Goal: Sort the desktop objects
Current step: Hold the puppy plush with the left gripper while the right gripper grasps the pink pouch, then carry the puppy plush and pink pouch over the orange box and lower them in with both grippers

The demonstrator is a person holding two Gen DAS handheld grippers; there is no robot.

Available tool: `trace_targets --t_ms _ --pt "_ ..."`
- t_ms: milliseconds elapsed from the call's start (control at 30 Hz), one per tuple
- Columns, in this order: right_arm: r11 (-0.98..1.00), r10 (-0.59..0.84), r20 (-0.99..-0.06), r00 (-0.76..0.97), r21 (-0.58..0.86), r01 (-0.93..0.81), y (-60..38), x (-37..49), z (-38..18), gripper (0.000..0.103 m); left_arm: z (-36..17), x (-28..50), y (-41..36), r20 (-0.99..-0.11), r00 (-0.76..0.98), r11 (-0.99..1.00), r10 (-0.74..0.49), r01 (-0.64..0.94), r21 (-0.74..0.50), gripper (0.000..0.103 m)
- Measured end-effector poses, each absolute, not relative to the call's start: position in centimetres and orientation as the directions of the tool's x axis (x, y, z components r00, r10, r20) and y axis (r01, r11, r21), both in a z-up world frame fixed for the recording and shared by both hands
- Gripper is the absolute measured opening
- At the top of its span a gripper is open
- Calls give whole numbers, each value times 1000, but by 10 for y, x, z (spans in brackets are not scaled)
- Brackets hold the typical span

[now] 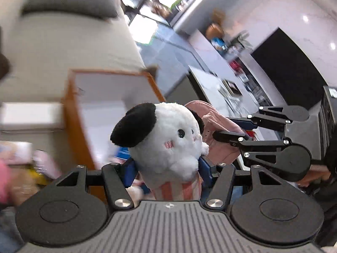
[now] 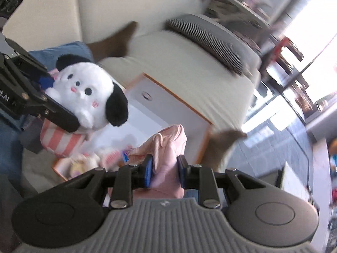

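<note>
A white plush dog (image 1: 168,132) with black ears and a pink-striped base sits between the blue pads of my left gripper (image 1: 167,168), which is shut on its lower body. In the right wrist view the plush dog (image 2: 88,92) hangs at the left in the left gripper (image 2: 61,103). My right gripper (image 2: 165,168) is shut on a bunched pink cloth item (image 2: 166,143). The left wrist view shows the right gripper (image 1: 225,128) at the right with the pink cloth item (image 1: 210,113). Both hang above a white box with an orange rim (image 2: 168,101).
The box (image 1: 71,97) stands against a beige sofa (image 1: 73,42) with a grey cushion (image 2: 214,42). Small soft toys (image 2: 84,162) lie in the box. A person's jeans-clad leg (image 2: 69,50) is at the left. A white counter (image 1: 212,84) and a dark screen (image 1: 290,67) lie beyond.
</note>
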State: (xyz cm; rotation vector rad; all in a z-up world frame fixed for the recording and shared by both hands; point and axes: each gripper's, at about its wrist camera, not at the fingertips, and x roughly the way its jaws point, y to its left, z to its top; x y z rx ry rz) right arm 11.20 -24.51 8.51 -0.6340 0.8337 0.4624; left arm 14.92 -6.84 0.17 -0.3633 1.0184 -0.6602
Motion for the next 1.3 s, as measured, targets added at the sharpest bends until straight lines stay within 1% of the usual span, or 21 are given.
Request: trace_targets --t_ms 233,367,533,600,700,767,933,1067,1200,1300 --pt "814 121 -805 581 -254 -522 -301 114 55 26 -55 182 -127 -704 220 734 -675 293 -612 69" --pt "836 133 -808 574 -220 -503 -318 117 41 26 -77 198 -143 -715 192 738 -672 244 -628 69" --pt "863 171 -801 573 -159 -479 -335 119 37 25 -101 210 -151 -714 154 730 -683 179 -660 69" --pt "863 177 -801 571 -153 -482 -338 118 35 23 -111 212 -152 -725 138 737 -675 155 -658 69" --pt "856 188 -807 560 -145 -496 -333 117 29 22 -125 212 -156 -750 122 759 -650 129 -638 69" --pt "847 186 -805 563 -160 -507 -328 114 28 22 -125 210 -158 -762 126 772 -635 127 -623 69" --pt "829 177 -809 560 -184 -528 -308 112 23 22 -116 209 -169 -837 130 844 -532 158 -513 68" --pt "806 174 -832 527 -188 -562 -290 114 12 21 -112 207 -171 -866 116 868 -487 179 -464 68" --pt "819 186 -867 462 -123 -561 -293 124 -4 20 -111 203 -170 -880 123 881 -459 192 -433 68" --pt "832 203 -882 424 -73 -550 -297 129 -12 20 -114 202 -171 -880 119 881 -460 185 -436 68"
